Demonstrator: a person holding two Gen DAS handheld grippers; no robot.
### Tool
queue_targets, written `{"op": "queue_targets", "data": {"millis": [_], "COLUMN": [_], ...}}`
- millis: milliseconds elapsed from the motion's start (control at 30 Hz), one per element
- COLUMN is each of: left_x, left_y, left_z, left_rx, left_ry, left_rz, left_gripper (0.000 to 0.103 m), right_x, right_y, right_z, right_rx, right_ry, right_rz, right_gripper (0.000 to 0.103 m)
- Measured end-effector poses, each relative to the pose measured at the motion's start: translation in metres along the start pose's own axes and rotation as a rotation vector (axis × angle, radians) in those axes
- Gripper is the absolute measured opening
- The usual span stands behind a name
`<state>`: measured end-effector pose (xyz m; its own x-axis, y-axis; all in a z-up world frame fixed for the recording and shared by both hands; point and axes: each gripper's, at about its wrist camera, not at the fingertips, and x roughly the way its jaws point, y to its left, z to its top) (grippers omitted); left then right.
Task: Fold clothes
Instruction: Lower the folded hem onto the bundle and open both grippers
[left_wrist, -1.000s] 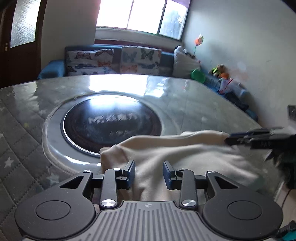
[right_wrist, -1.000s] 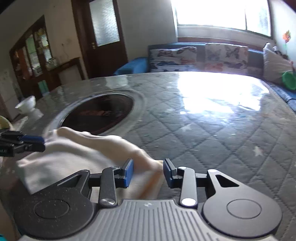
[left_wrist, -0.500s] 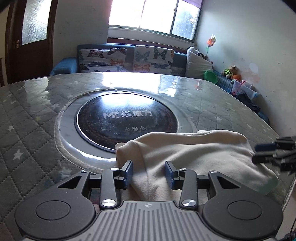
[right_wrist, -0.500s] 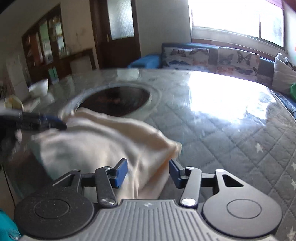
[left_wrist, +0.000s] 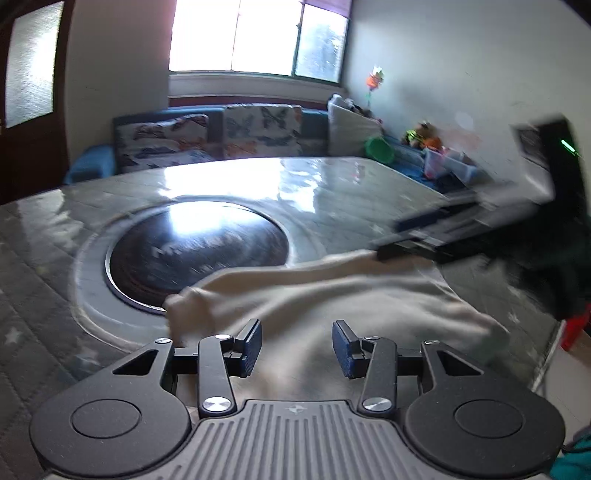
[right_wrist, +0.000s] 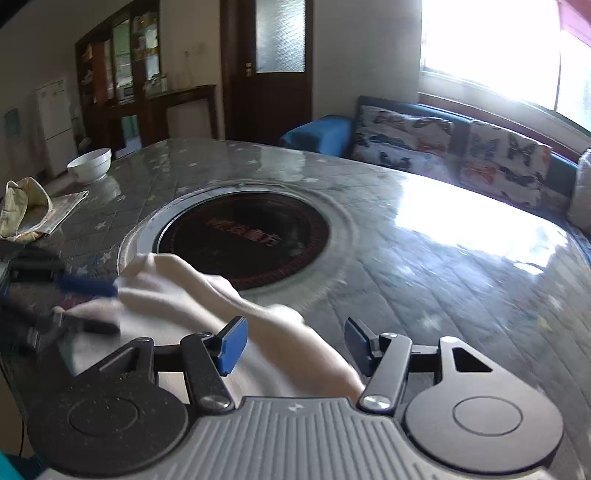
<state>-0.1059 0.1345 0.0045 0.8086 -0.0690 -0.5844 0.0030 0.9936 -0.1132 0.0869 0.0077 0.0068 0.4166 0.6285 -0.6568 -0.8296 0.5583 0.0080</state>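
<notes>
A cream garment (left_wrist: 332, 295) lies bunched on the quilted table (left_wrist: 332, 192) near its front edge. My left gripper (left_wrist: 296, 347) hovers low over the near side. Its jaws are opening and the blue pads stand clear of the cloth under them. My right gripper (right_wrist: 295, 343) is over the garment's (right_wrist: 192, 291) right end, jaws opening wide, and the fabric passes between them untouched. Each gripper shows blurred in the other's view: the right gripper (left_wrist: 406, 236) at the far right corner, the left gripper (right_wrist: 99, 306) at the left edge.
A round dark cooktop (right_wrist: 243, 243) is set into the table just beyond the garment. A white bowl (right_wrist: 90, 164) and a patterned cloth (right_wrist: 26, 206) sit at the far left. A sofa with butterfly cushions (left_wrist: 207, 140) runs behind the table. The table's front edge is close below the grippers.
Both pairs of jaws have widened, the right more. The right gripper has swung and rolled, so its view now faces the cooktop. The garment's folded ridge has shifted a little.
</notes>
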Motion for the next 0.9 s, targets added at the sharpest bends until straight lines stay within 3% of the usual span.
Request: {"op": "queue_targets", "data": {"millis": [200, 400, 633, 900], "left_x": [0.005, 0.006, 0.006, 0.004], "left_y": [-0.005, -0.002, -0.002, -0.003], "left_z": [-0.012, -0.015, -0.016, -0.018], "left_rx": [0.0, -0.01, -0.021, -0.025], "left_ry": [0.027, 0.027, 0.02, 0.016], "left_rz": [-0.025, -0.036, -0.043, -0.041], "left_gripper": [0.046, 0.048, 0.05, 0.054], "right_x": [0.044, 0.059, 0.053, 0.087], "right_y": [0.005, 0.005, 0.02, 0.038], "right_z": [0.009, 0.011, 0.025, 0.036], "right_rx": [-0.005, 0.002, -0.031, -0.049], "right_ry": [0.065, 0.071, 0.039, 0.075], "right_rz": [0.0, -0.039, 0.032, 0.059], "right_gripper": [0.061, 0.067, 0.071, 0.072]}}
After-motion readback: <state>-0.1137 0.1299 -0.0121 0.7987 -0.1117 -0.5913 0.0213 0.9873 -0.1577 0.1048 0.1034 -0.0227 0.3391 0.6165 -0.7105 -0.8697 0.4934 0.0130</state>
